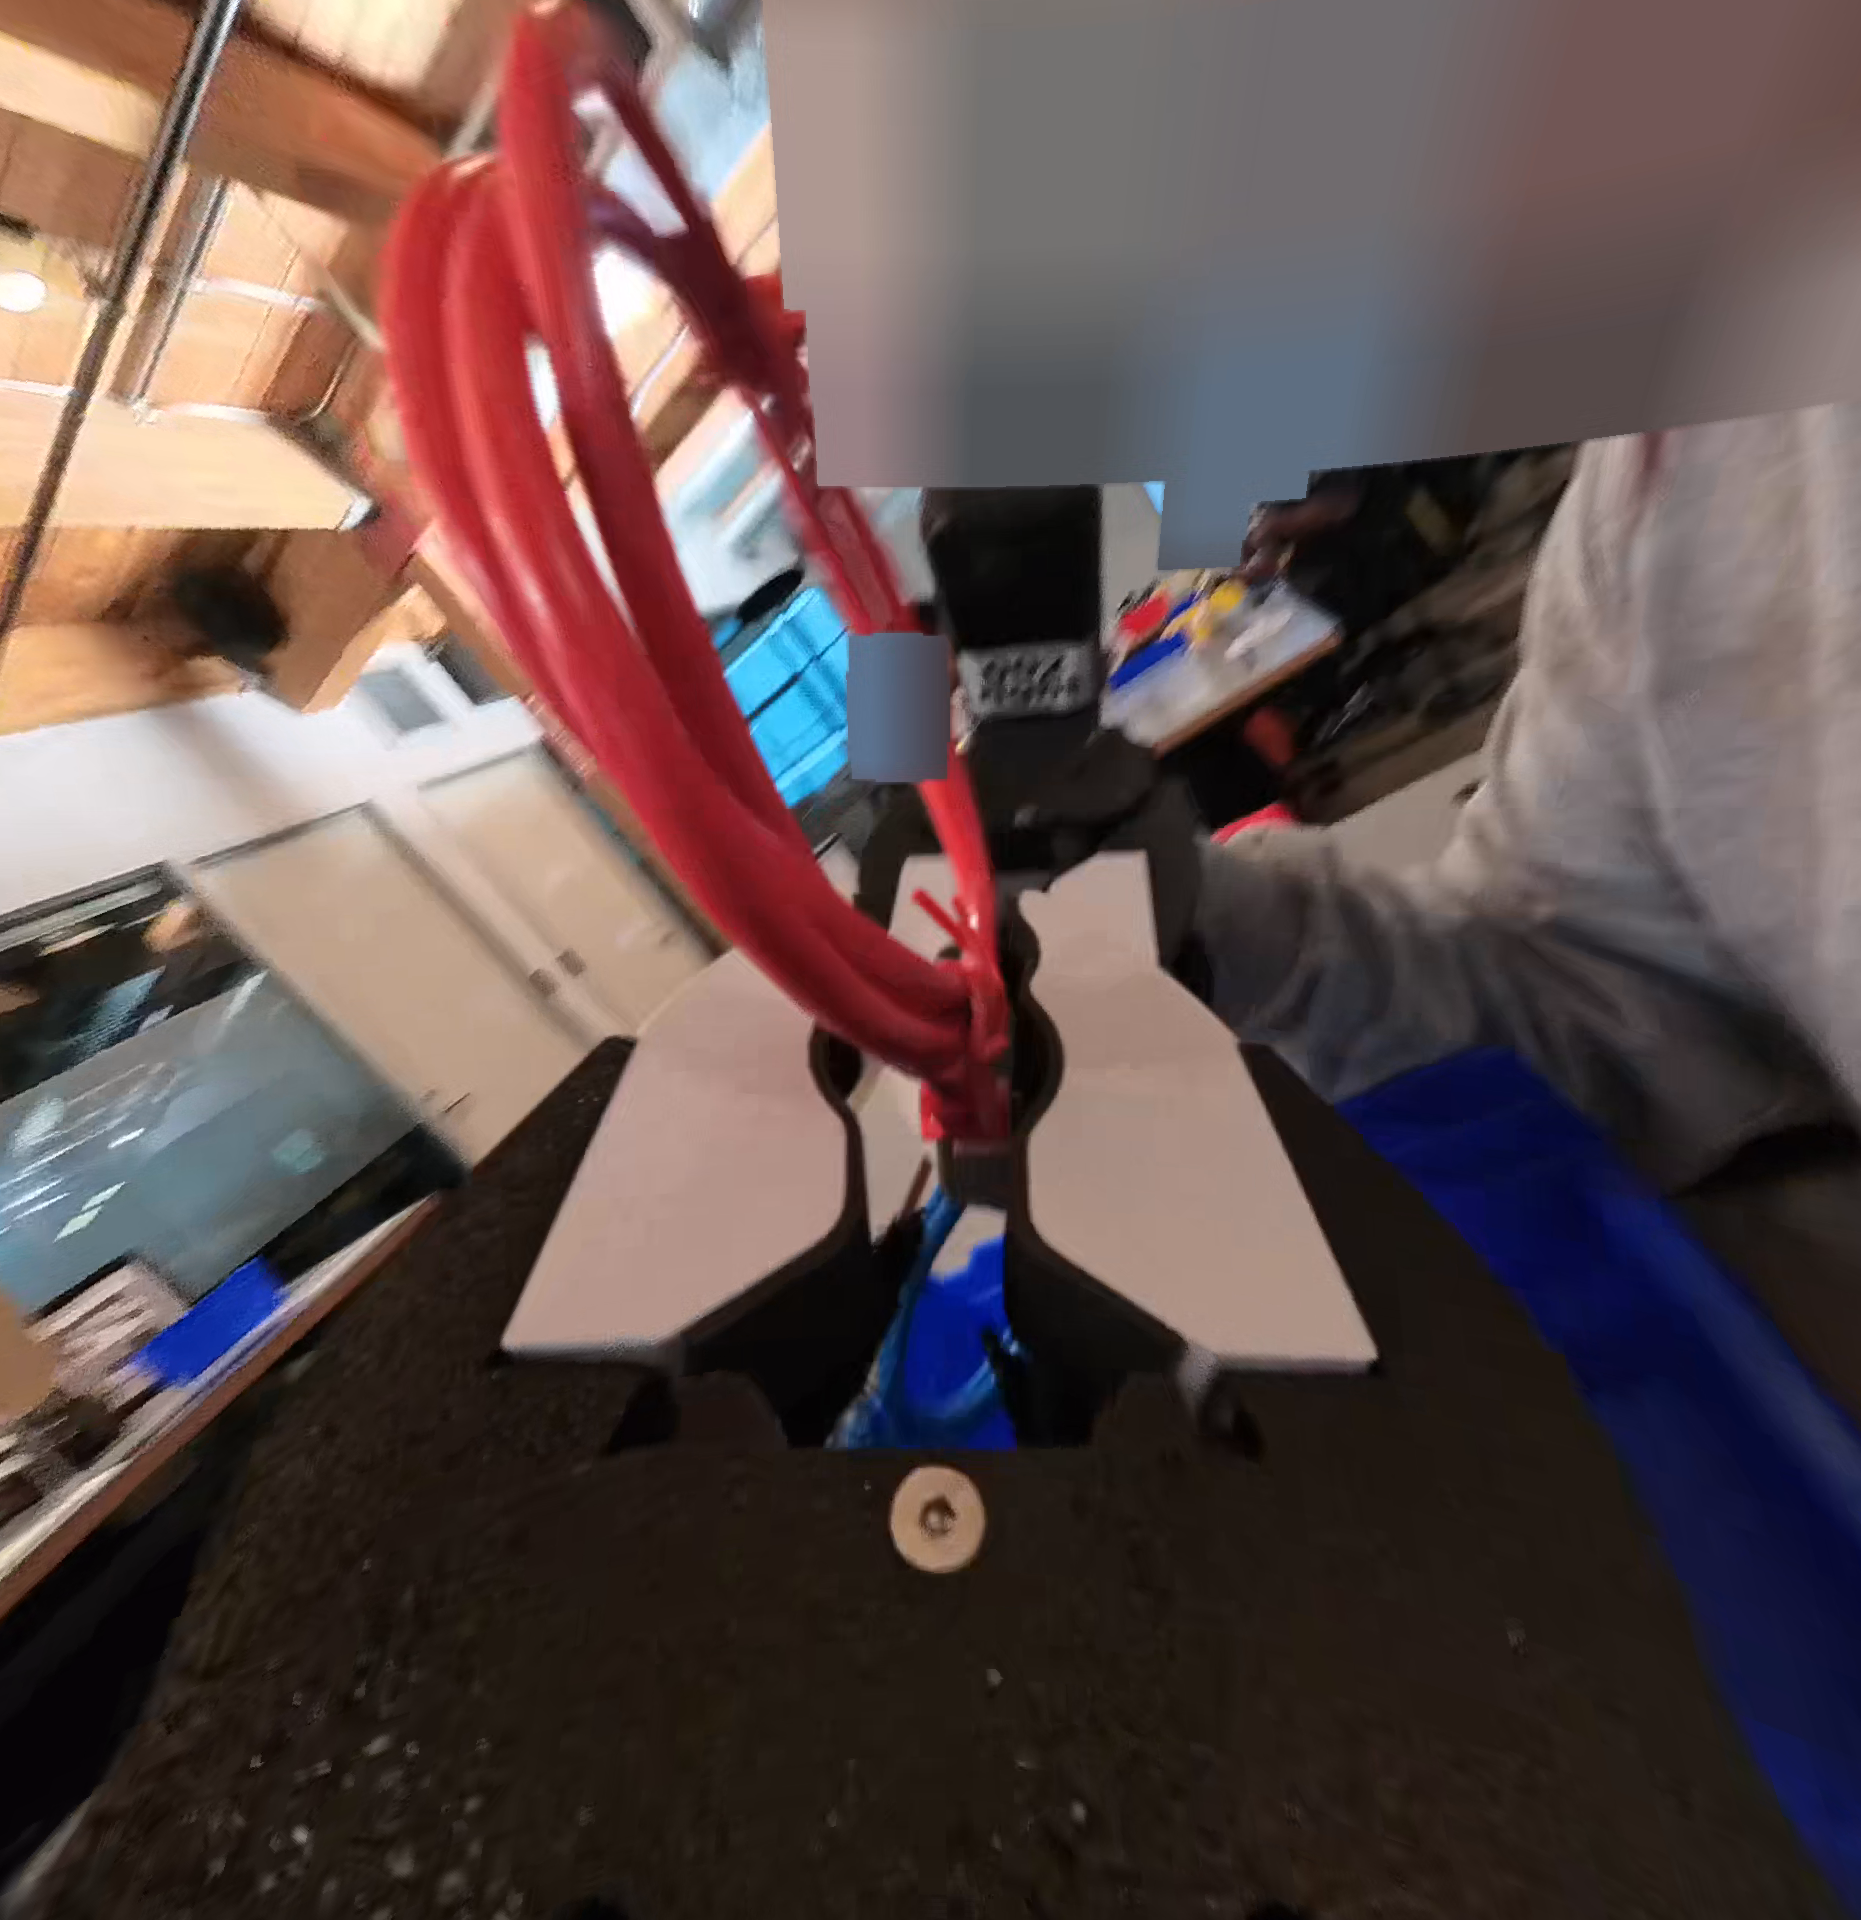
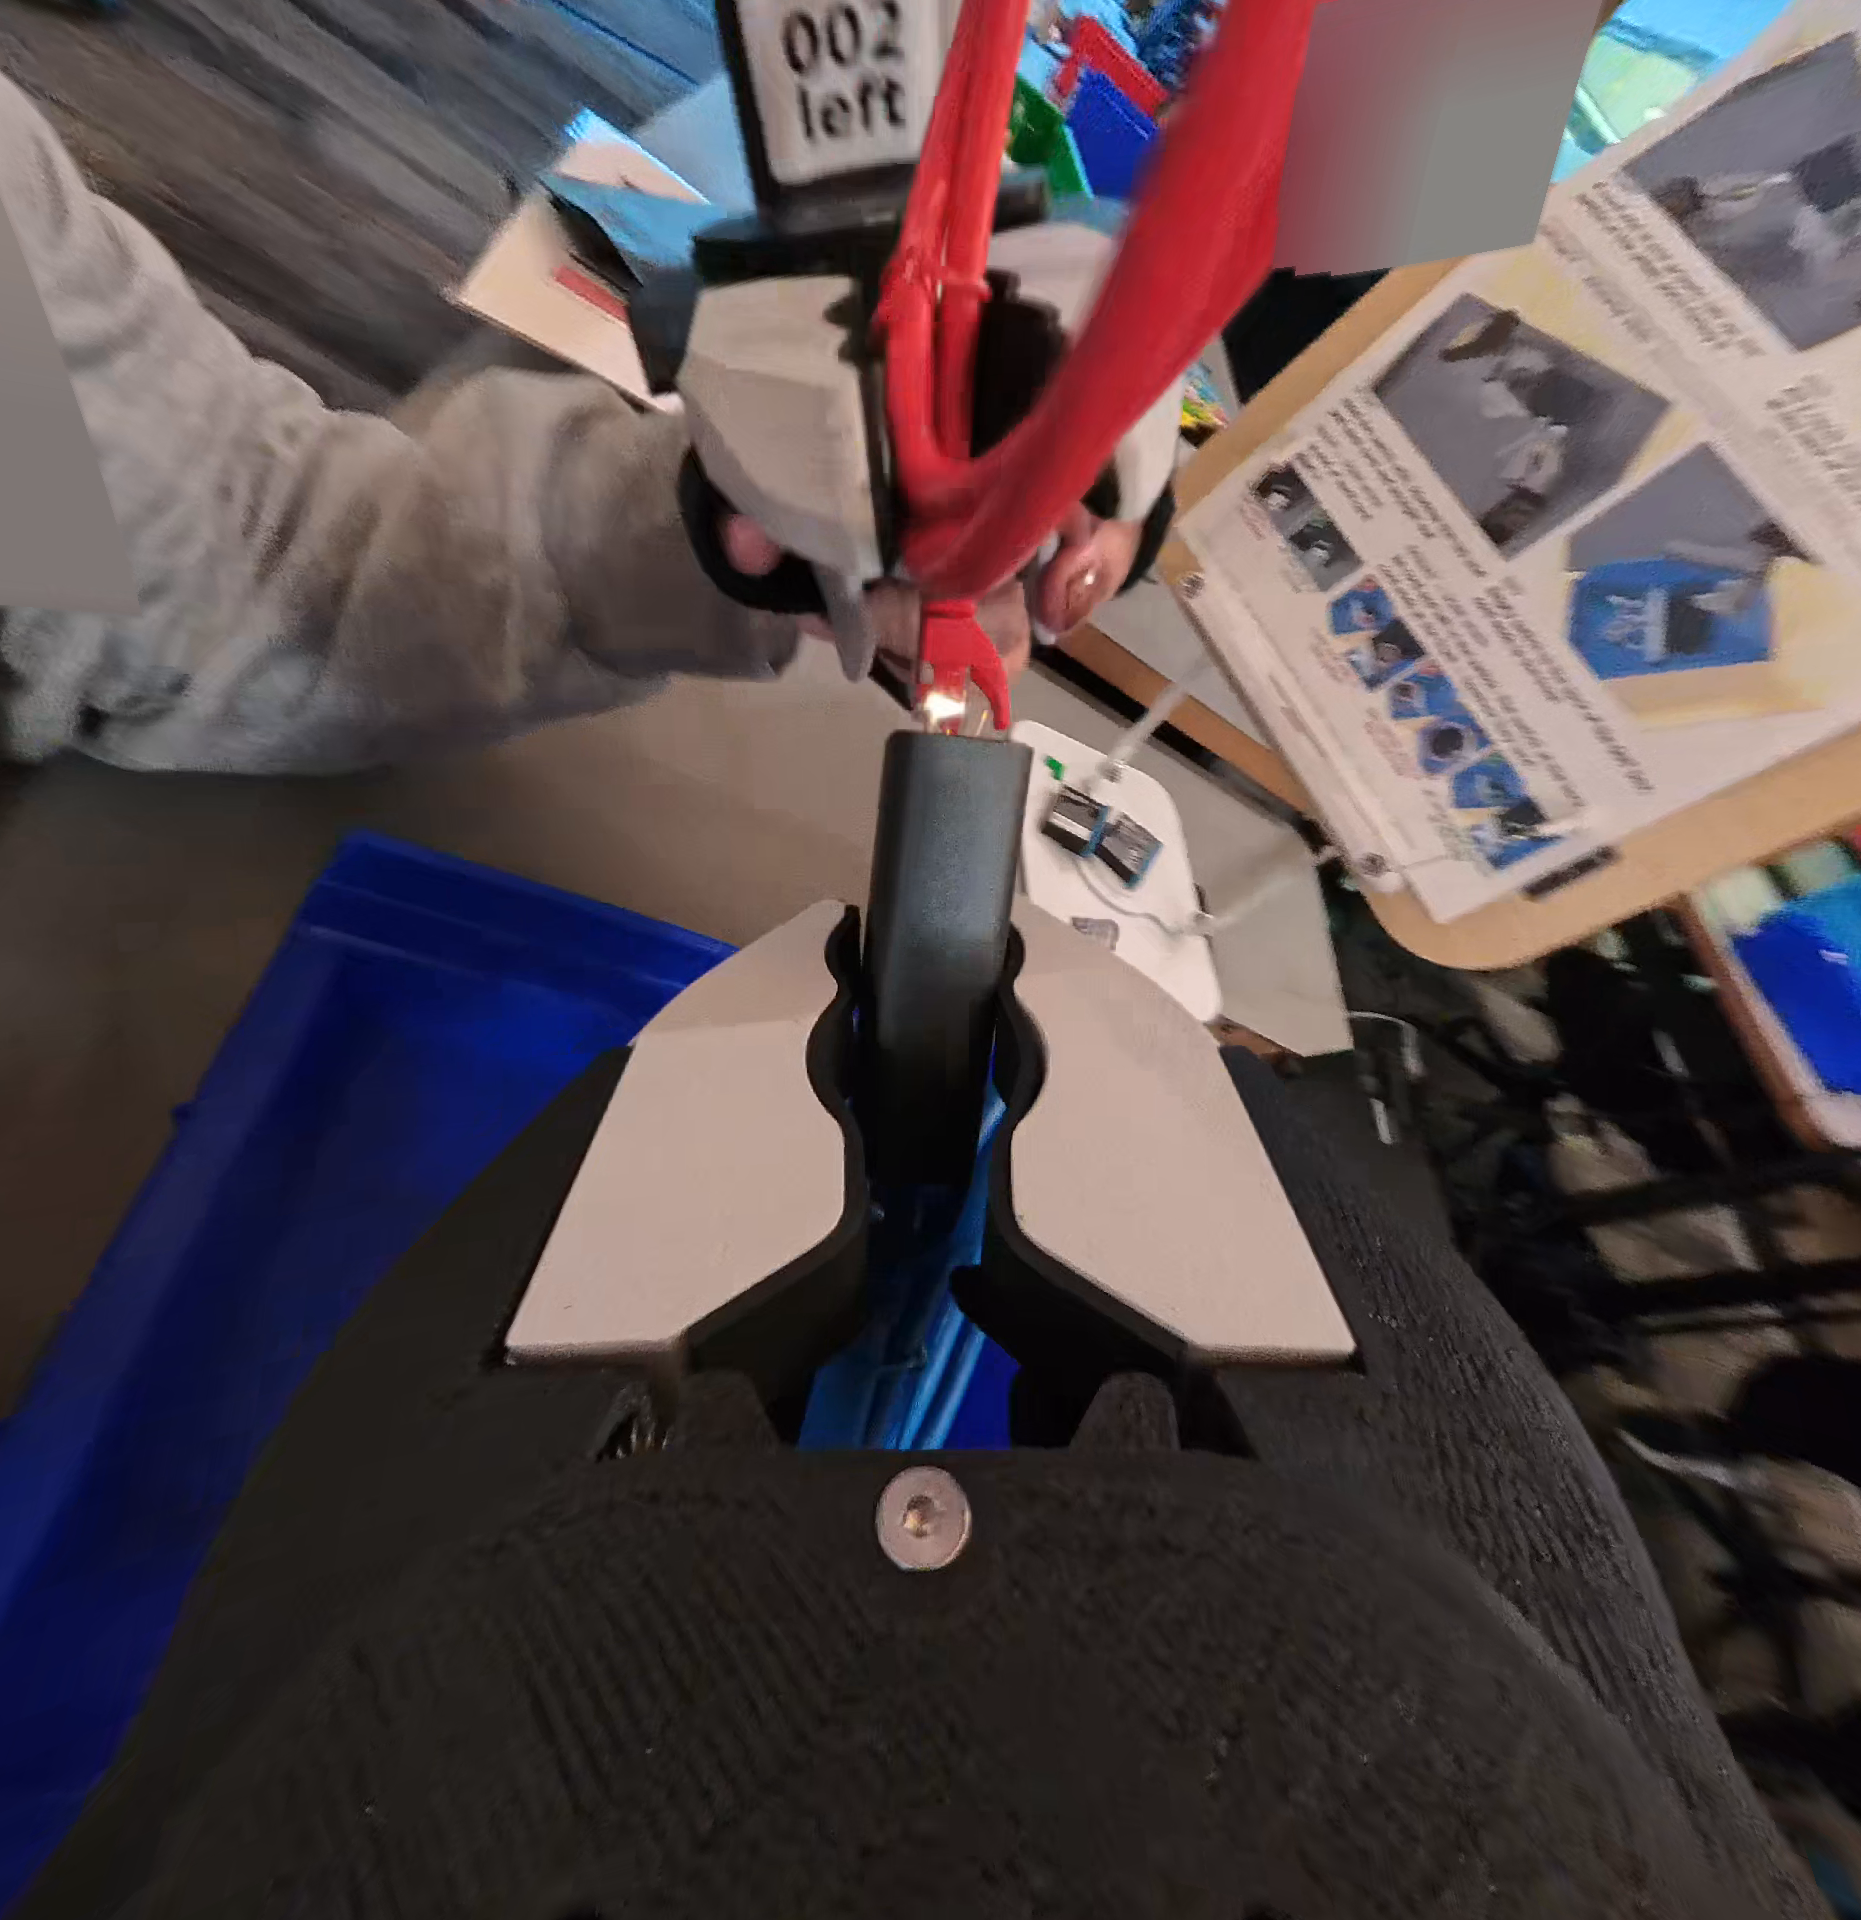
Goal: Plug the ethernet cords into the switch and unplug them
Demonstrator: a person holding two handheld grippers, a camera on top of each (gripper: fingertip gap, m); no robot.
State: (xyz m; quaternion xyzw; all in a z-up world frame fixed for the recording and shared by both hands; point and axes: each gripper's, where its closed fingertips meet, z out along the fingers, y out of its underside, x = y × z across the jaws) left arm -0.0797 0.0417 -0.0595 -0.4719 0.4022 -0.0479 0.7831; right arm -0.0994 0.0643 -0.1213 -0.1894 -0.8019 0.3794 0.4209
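In the right wrist view my right gripper is shut on a black switch and holds it upright above a blue bin. A red ethernet plug meets the switch's far end; how deep it sits I cannot tell. Its cord is a tied red bundle that runs through my left gripper, with a dark gap beside it. In the left wrist view my left gripper is open around the red cord. The cord lies against the right finger, clear of the left pad. The plug points at the switch.
A blue bin lies under the grippers. A white device with a thin white cable sits on the table behind. A board with printed sheets stands at the right. The person's grey sleeve reaches in from the left. Spacing between my two grippers at the tips: around 7 centimeters.
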